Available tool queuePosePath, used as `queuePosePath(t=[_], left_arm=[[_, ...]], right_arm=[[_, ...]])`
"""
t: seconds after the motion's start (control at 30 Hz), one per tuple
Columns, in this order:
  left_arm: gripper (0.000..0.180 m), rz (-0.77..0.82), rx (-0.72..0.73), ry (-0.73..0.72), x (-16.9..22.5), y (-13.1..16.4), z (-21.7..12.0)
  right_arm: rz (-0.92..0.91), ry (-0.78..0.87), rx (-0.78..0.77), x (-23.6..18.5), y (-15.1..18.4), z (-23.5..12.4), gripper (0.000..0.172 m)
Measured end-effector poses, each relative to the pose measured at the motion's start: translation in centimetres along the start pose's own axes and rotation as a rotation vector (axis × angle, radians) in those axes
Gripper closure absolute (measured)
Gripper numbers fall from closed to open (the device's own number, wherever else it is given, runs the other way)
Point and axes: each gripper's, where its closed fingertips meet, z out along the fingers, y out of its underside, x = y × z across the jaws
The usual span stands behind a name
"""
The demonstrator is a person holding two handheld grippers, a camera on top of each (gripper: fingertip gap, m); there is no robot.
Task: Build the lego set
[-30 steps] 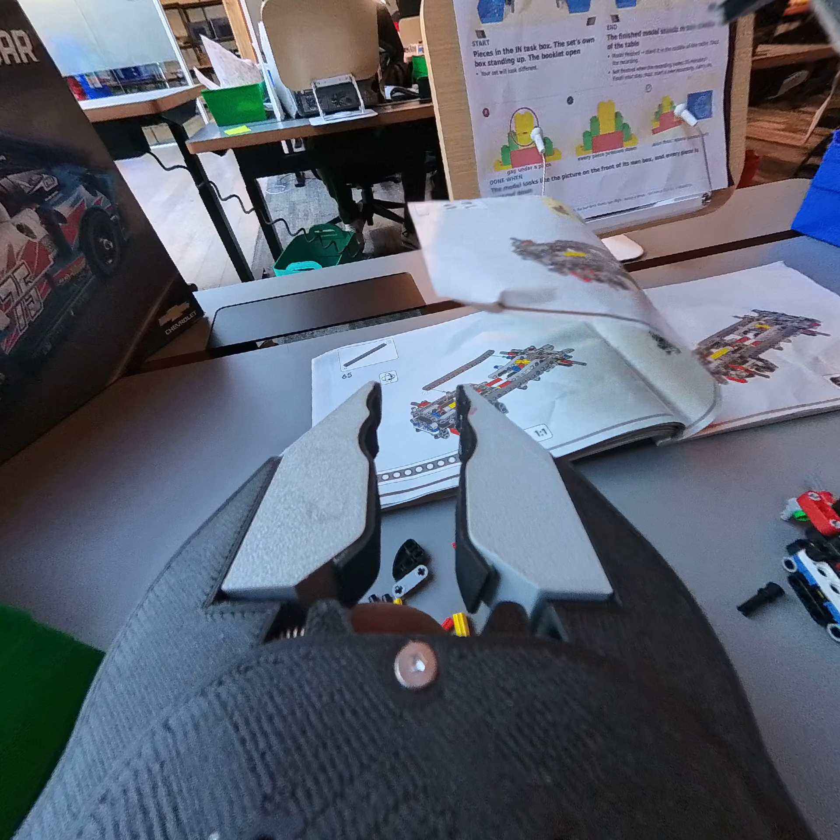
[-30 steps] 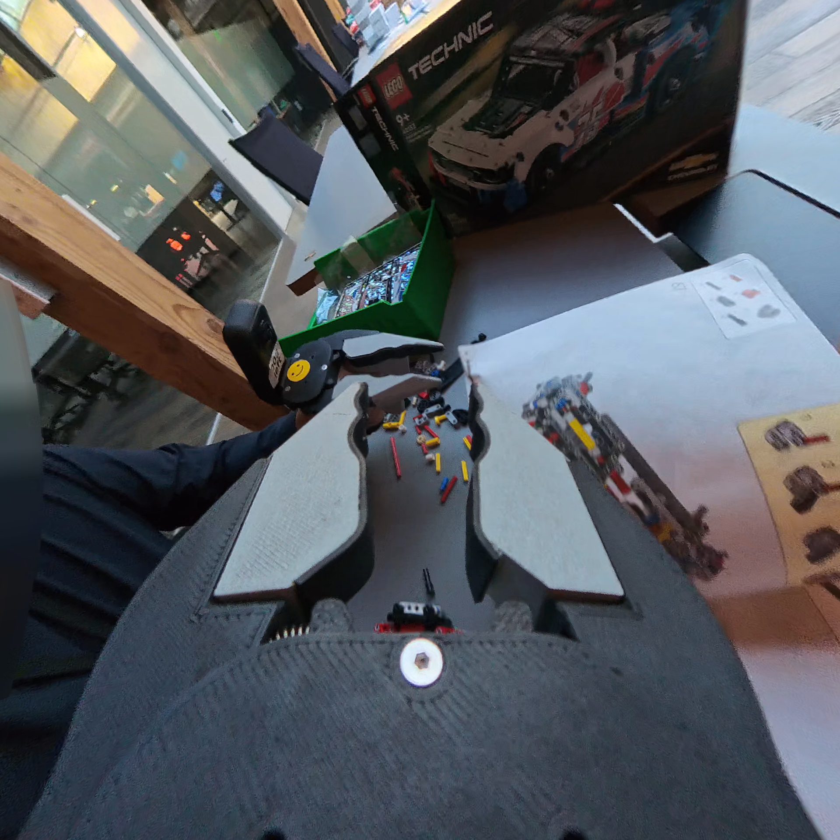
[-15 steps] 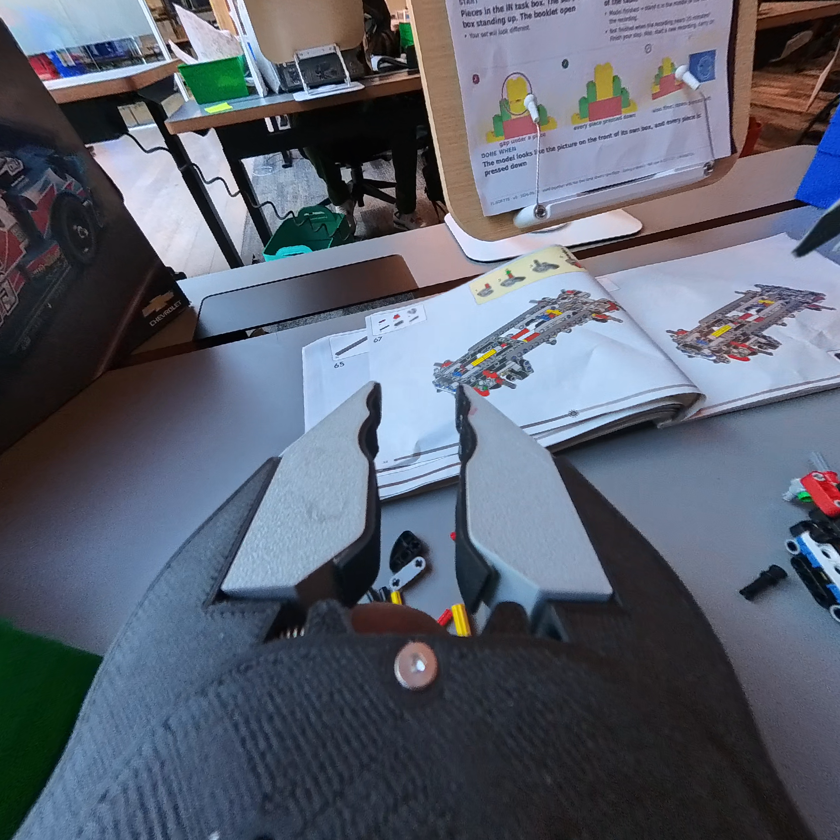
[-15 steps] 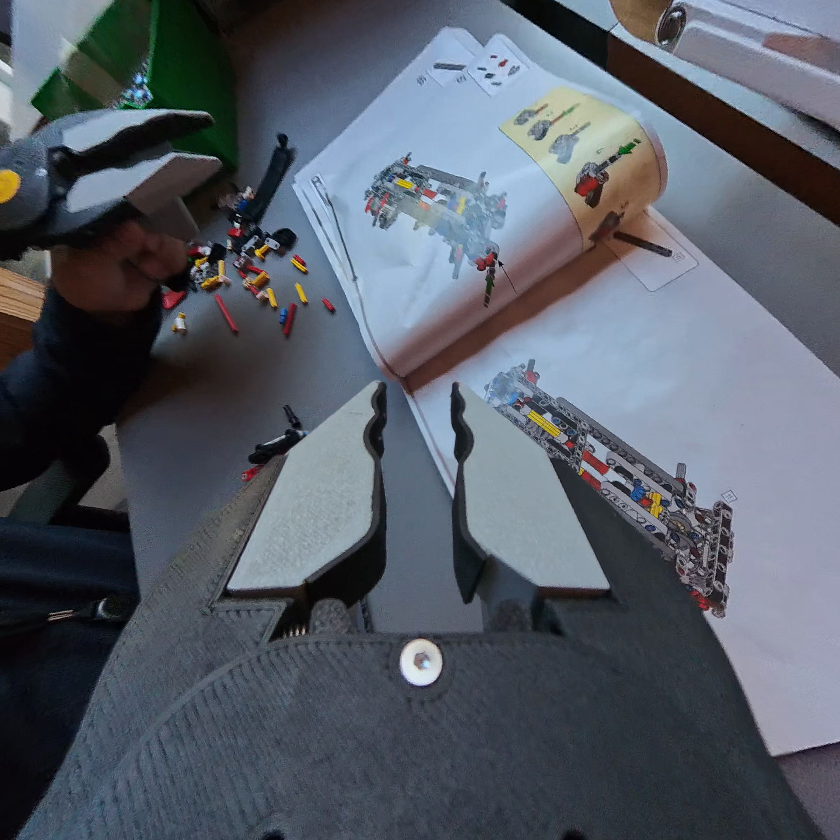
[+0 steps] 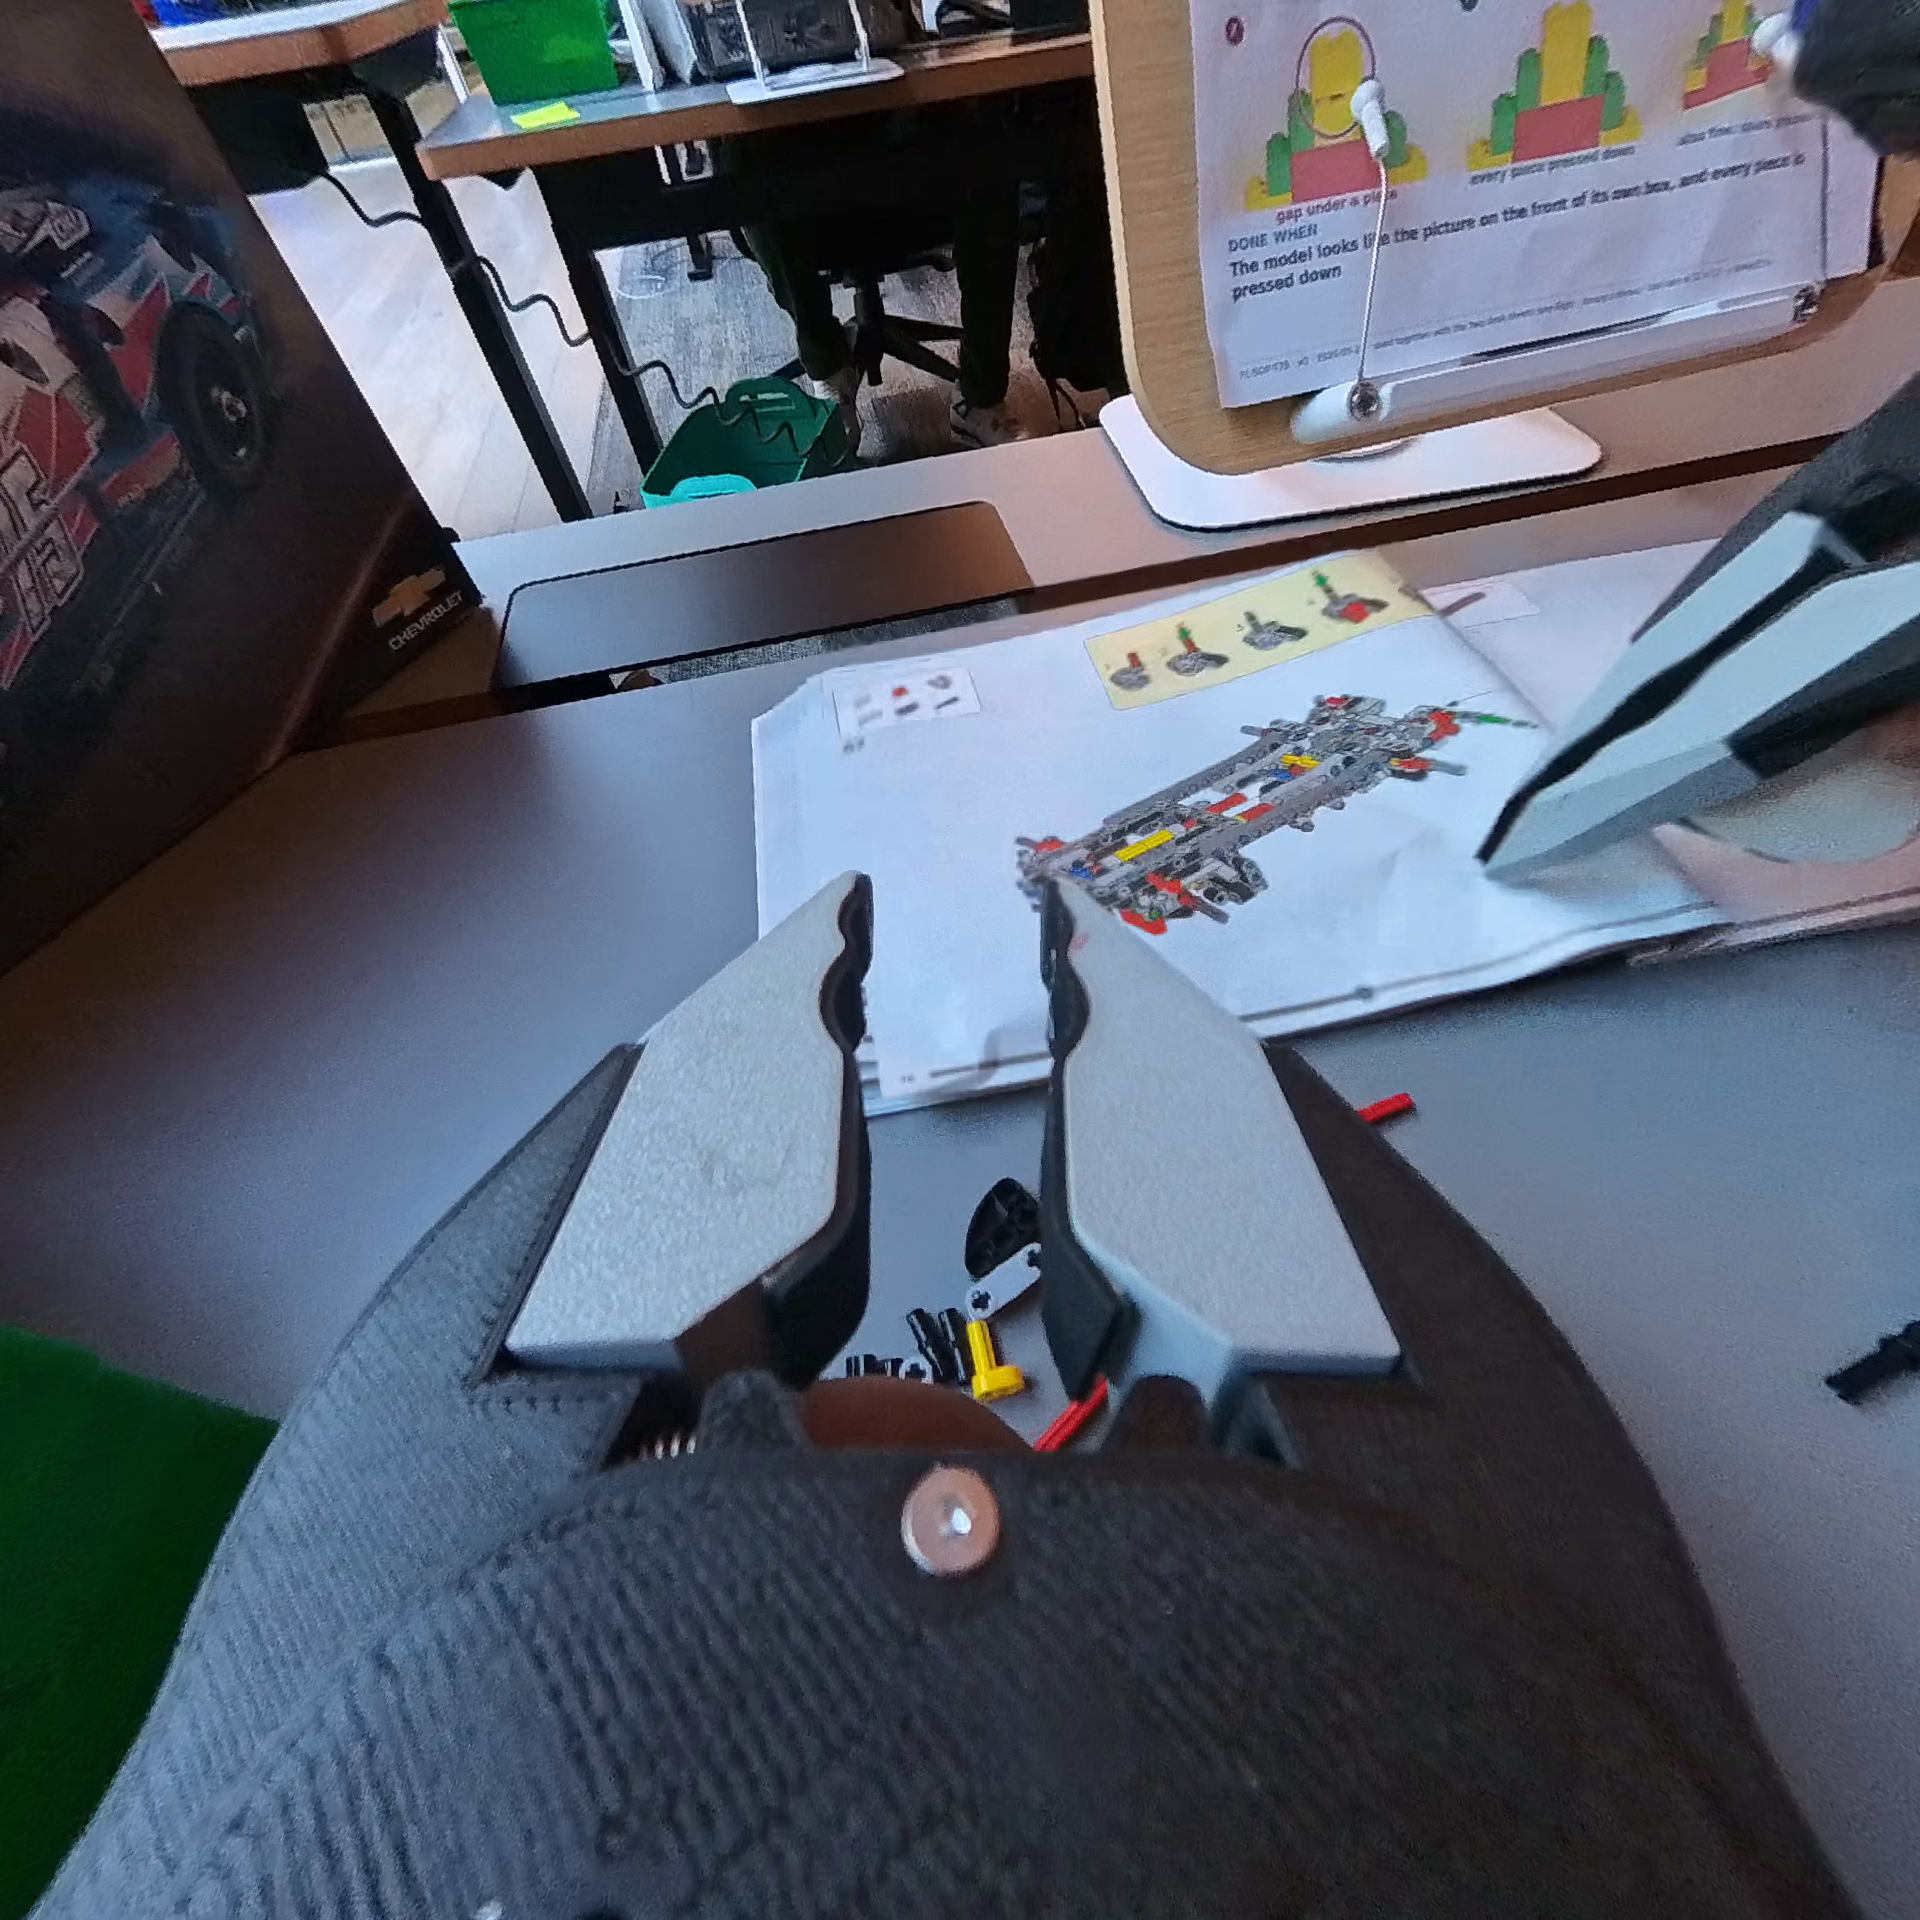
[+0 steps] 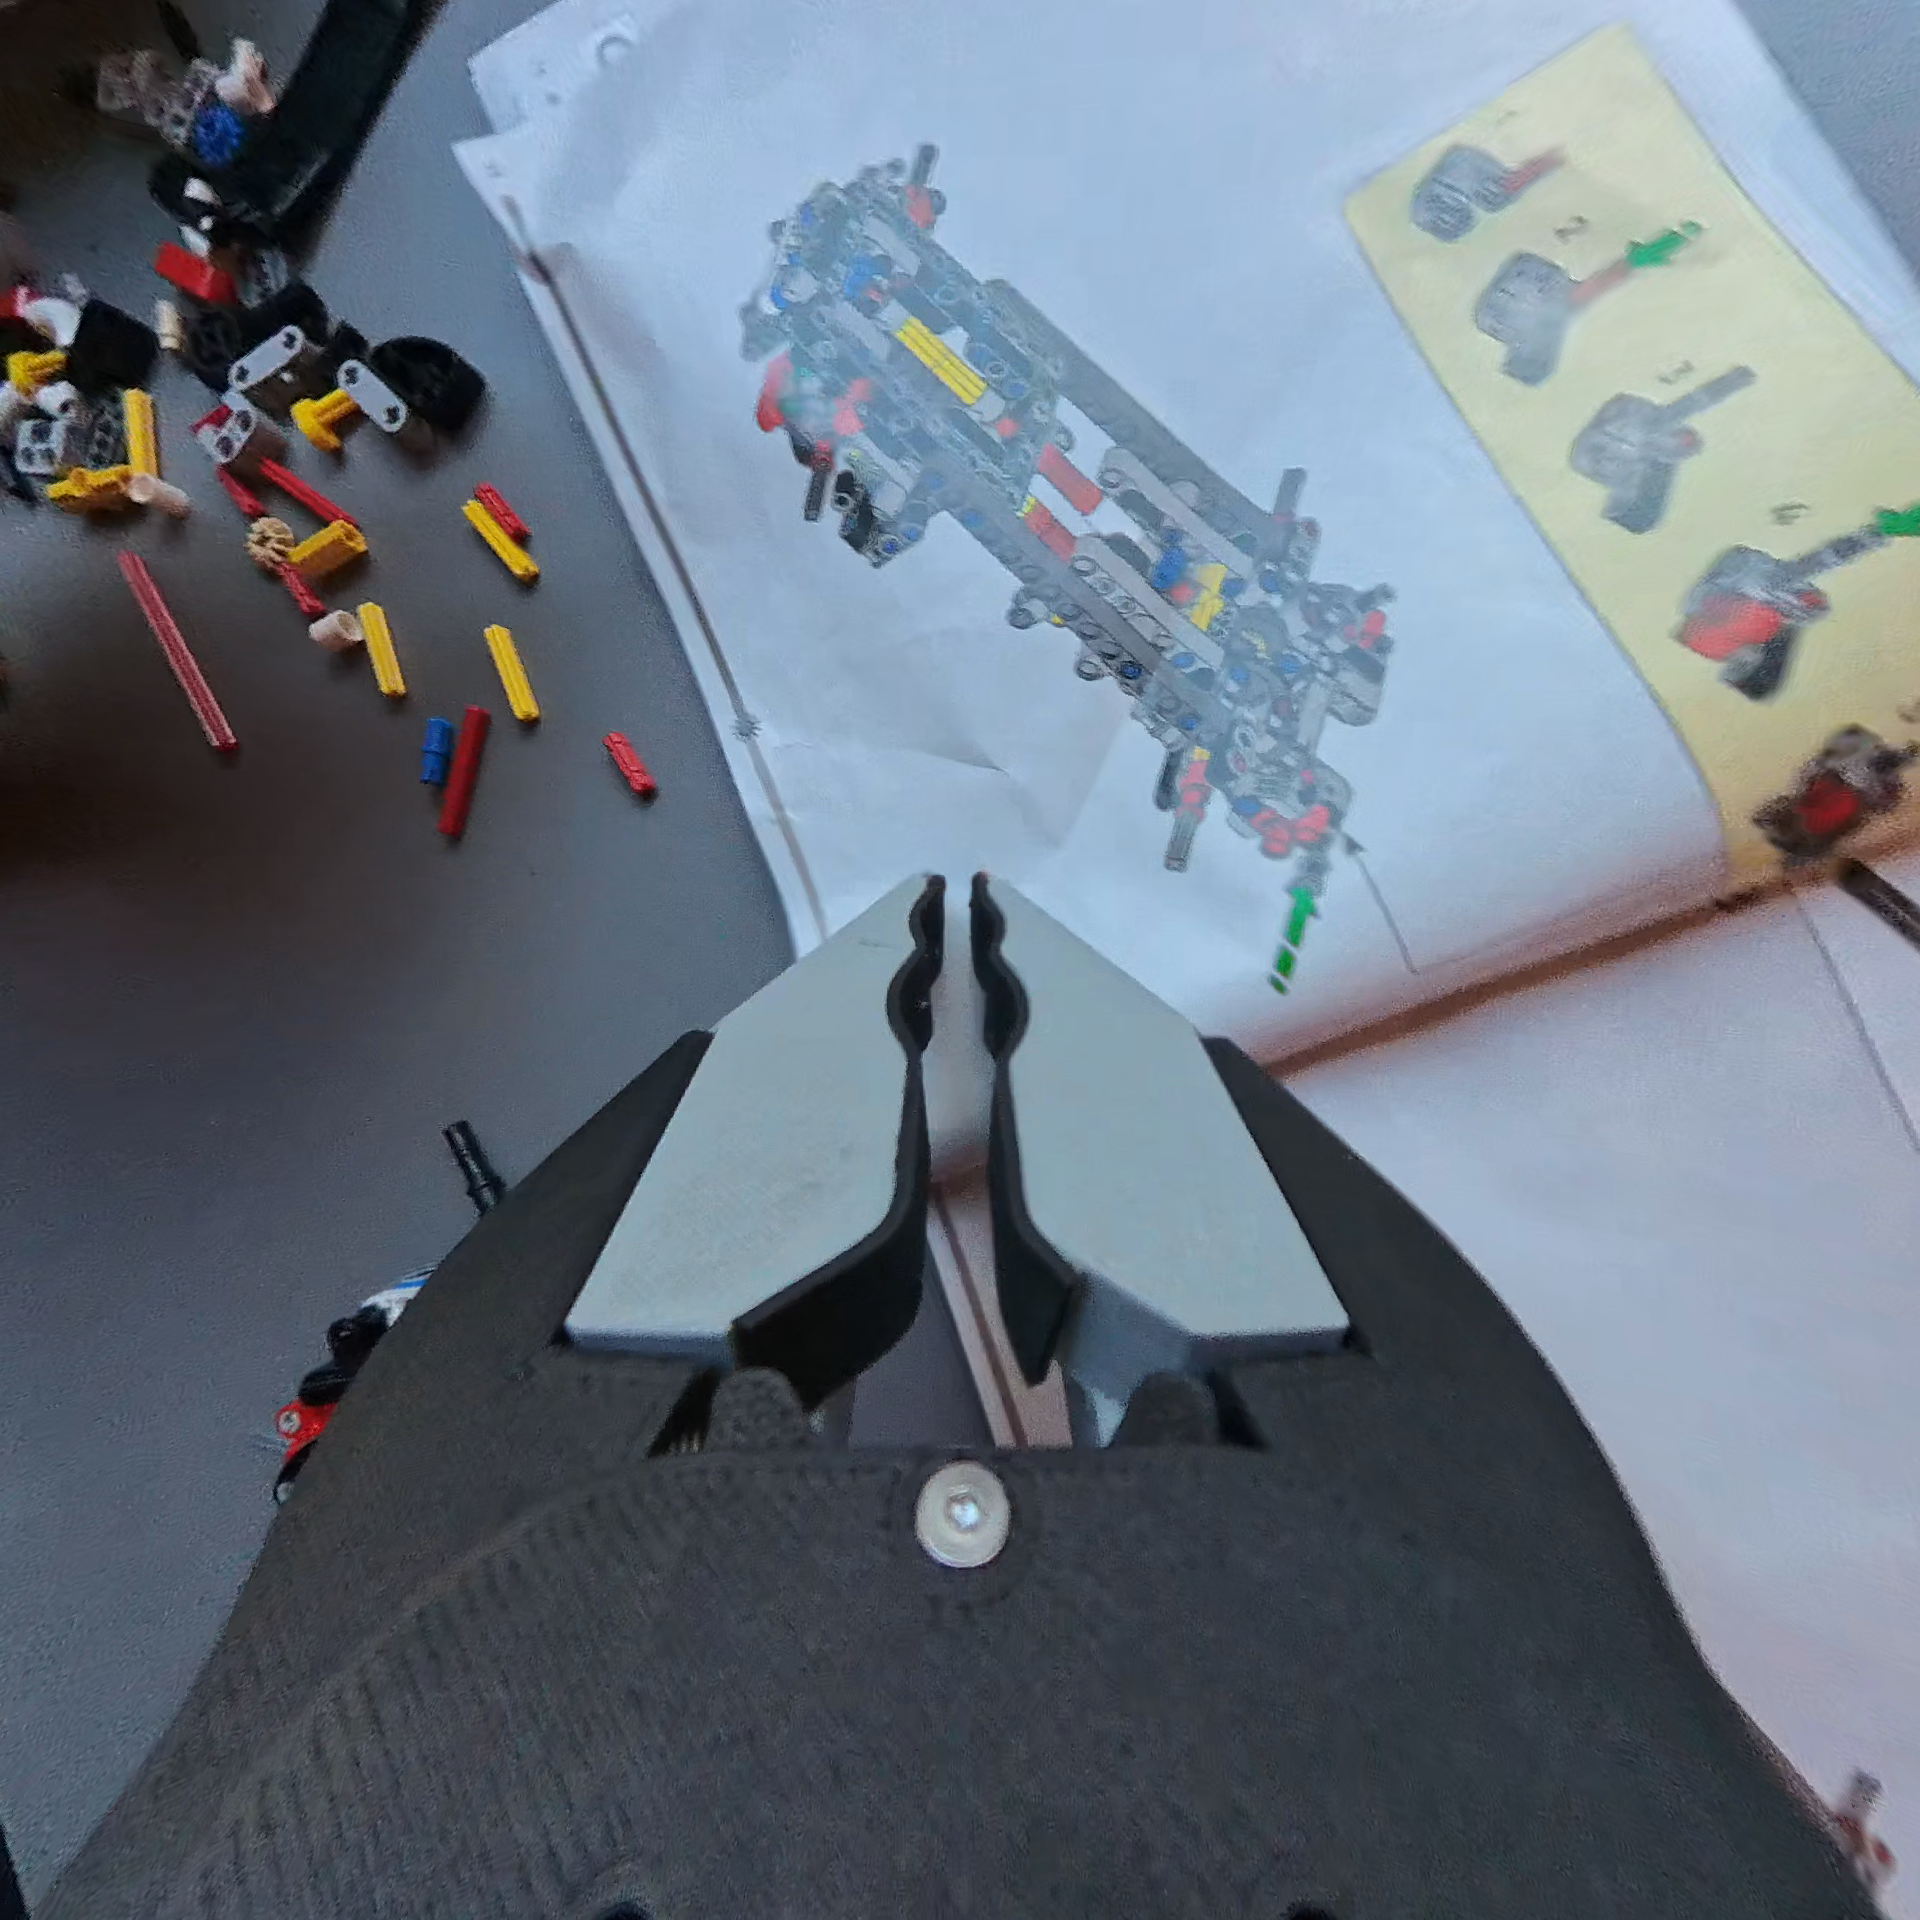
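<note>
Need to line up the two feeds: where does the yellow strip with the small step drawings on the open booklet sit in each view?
Left wrist view: the yellow strip lies at the top of the booklet's left-hand page, upper right of centre, beyond the open left gripper.
Right wrist view: the yellow strip runs down the right edge, on the far side of the page from the nearly shut right gripper.
Shared landmark: the grey chassis drawing on the same page.

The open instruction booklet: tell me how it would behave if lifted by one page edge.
The instruction booklet would likely flop: its pages are thin paper, already creased. A single gripped sheet might tear or bend. It lies open across its spine fold, so the halves would probably sag rather than stay flat.
</note>
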Motion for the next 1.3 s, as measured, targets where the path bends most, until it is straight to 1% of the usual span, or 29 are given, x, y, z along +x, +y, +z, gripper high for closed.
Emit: queuePosePath(t=[0.13,0.23,0.27,0.33,0.47,0.57,0.67,0.77,0.87,0.93,1.0,1.1,1.3], left_arm=[[0.151,-0.001,-0.008,0.007,0.0,0.1,0.0],[0.151,-0.003,-0.010,0.007,-0.1,0.1,0.0],[0.151,-0.005,-0.011,0.008,-0.1,0.1,0.0],[0.150,-0.008,-0.016,0.012,-0.2,0.2,0.0],[0.144,-0.006,-0.033,0.023,0.0,0.5,0.2],[0.140,0.009,-0.056,0.028,0.3,1.0,0.5],[0.136,0.036,-0.080,0.037,0.8,1.5,0.8],[0.133,0.085,-0.098,0.032,1.2,2.0,1.0],[0.130,0.141,-0.123,0.017,1.4,2.6,1.3],[0.129,0.172,-0.134,0.026,1.8,2.9,1.4],[0.129,0.201,-0.131,0.028,2.2,2.9,1.5],[0.129,0.233,-0.152,0.015,2.1,3.4,1.7],[0.129,0.223,-0.171,0.031,2.2,3.9,1.9]], right_arm=[[-0.043,-0.056,-0.016,-1.8,0.0,-0.2,0.171],[-0.053,-0.064,0.003,-2.3,0.7,-2.4,0.172],[-0.048,-0.064,0.031,-2.3,1.0,-3.4,0.171],[-0.023,-0.059,0.097,-2.0,2.0,-5.7,0.164],[0.063,-0.028,0.238,-0.3,5.6,-10.0,0.158],[0.117,-0.024,0.350,0.8,8.3,-12.4,0.154],[0.111,0.011,0.444,2.0,10.2,-14.1,0.149],[0.069,0.086,0.502,3.4,11.6,-14.5,0.148],[0.047,0.143,0.561,4.6,12.7,-14.1,0.150],[0.038,0.146,0.518,5.1,13.5,-13.8,0.147],[0.040,0.193,0.506,6.2,14.0,-13.8,0.144],[0.089,0.142,0.473,6.4,14.6,-13.2,0.140],[0.133,0.145,0.430,7.0,14.9,-12.6,0.135]])
